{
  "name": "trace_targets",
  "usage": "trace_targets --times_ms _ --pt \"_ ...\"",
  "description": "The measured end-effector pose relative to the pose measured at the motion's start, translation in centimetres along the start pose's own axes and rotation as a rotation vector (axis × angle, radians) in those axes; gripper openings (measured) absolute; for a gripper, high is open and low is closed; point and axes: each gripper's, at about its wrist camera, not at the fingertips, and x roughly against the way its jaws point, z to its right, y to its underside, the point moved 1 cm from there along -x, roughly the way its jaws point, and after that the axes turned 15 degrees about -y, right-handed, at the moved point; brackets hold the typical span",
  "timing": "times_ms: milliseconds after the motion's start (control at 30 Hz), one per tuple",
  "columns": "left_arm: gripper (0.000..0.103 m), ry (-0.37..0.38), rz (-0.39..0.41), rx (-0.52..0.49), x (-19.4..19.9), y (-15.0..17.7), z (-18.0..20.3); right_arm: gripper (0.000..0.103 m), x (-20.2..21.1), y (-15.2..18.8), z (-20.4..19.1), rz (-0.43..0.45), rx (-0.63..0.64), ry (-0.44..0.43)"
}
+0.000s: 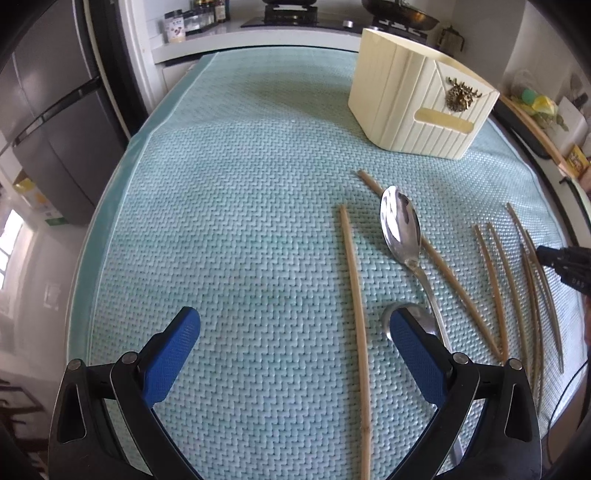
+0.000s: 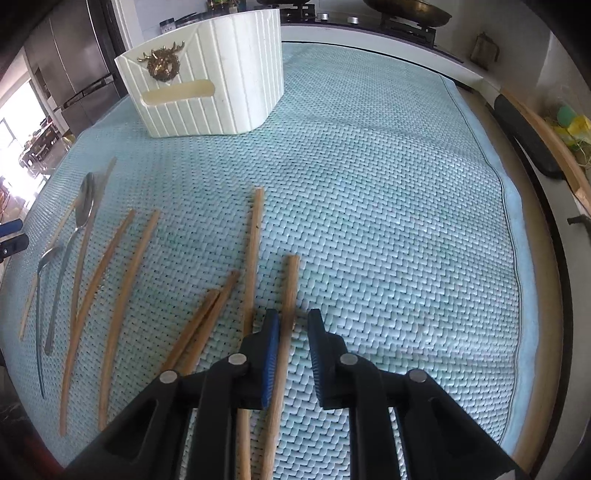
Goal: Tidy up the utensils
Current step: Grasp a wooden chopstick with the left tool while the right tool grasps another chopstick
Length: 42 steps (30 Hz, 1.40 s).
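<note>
Several wooden chopsticks and two metal spoons lie on a teal woven mat [image 1: 229, 206]. A cream ribbed holder [image 1: 417, 99] with a gold ornament stands at the far side; it also shows in the right wrist view [image 2: 210, 85]. My left gripper [image 1: 291, 332] is open above the mat, a chopstick [image 1: 356, 317] between its fingers and a small spoon [image 1: 410, 314] at its right finger. A large spoon [image 1: 400, 229] lies over another chopstick. My right gripper [image 2: 293, 328] is open, its jaws around a chopstick [image 2: 288, 306] lying on the mat, not closed on it.
A grey fridge [image 1: 48, 122] stands to the left. A counter with spice jars [image 1: 192, 22] and a stove [image 1: 291, 14] runs behind the table. The mat's right edge [image 2: 513, 221] meets a wooden table rim. More chopsticks [image 2: 125, 280] and spoons [image 2: 81, 221] lie left of my right gripper.
</note>
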Motion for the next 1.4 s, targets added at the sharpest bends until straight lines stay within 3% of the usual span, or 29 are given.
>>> trace_targets --times_ms 233,333,433,500,567,700,767,900,1000,1400 --pt "0.101 -0.081 -0.004 -0.113 -2.6 -2.5 2.4 0.016 -0.1 -0.7 0.8 -0.01 -0.015 -0.025" --pt "0.091 -0.11 -0.024 -0.155 -4.1 -3.2 3.3 0.016 -0.1 -0.8 1.2 -0.002 -0.017 -0.022" --pt "0.081 -0.068 -0.035 -0.142 -4.7 -4.4 3.2 0.016 -0.2 -0.9 1.0 -0.01 -0.013 -0.01" --pt "0.064 -0.029 -0.063 -0.137 -5.2 -5.2 3.2 0.016 -0.4 -1.1 0.8 -0.021 -0.011 -0.008" --pt "0.054 -0.005 -0.091 -0.151 -5.3 -5.8 3.4 0.016 -0.6 -1.8 0.9 -0.032 -0.015 -0.012" --pt "0.016 0.012 -0.102 -0.207 -5.1 -6.2 4.2 0.013 -1.3 -3.0 0.9 -0.058 -0.016 -0.013" --pt "0.008 0.008 -0.098 -0.234 -4.8 -6.2 4.9 0.009 -1.5 -3.4 0.8 -0.065 -0.017 -0.015" --pt "0.004 -0.014 -0.075 -0.253 -4.2 -5.9 5.7 0.007 -1.5 -3.8 1.1 -0.063 -0.038 -0.028" --pt "0.004 -0.004 -0.045 -0.216 -2.3 -5.4 5.6 0.007 -0.3 -3.8 1.7 -0.015 -0.077 -0.075" --pt "0.004 0.101 0.177 -0.034 10.2 -6.6 -0.6 0.007 11.1 -4.5 -1.2 0.252 -0.063 -0.139"
